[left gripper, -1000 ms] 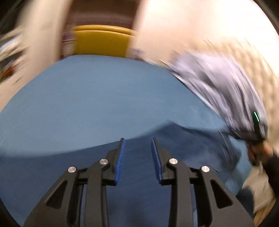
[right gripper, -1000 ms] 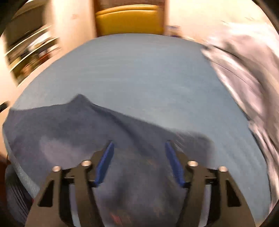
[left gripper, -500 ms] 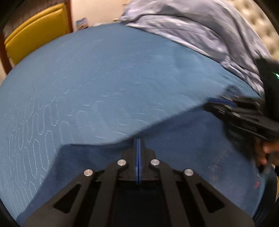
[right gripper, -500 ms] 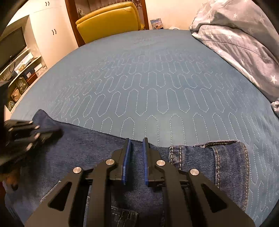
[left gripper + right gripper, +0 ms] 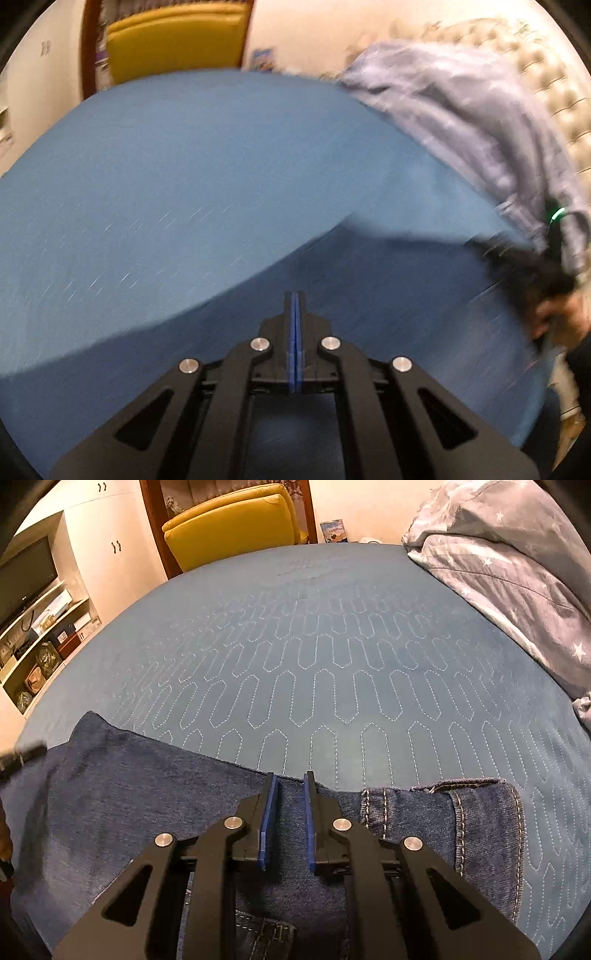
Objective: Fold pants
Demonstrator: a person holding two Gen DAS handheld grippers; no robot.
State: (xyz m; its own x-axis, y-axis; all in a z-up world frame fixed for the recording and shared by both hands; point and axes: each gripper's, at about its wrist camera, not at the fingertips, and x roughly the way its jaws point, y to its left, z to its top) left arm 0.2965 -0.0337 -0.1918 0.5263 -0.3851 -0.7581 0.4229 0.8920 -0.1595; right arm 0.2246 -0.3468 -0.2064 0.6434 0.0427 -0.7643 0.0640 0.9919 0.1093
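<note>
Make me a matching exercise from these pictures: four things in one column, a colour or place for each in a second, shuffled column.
Things:
1. dark blue denim jeans
2. padded armchair
3. star-print grey pillow
4. flat-screen television

Descriptions:
A. yellow
B. on the shelf unit at far left
C. on the bed's near edge
D. on the bed's right side

Pairs: 1-C, 2-A, 3-D, 4-B

Warm indoor light; left view motion-blurred, right sharp, fisheye-bent edges
</note>
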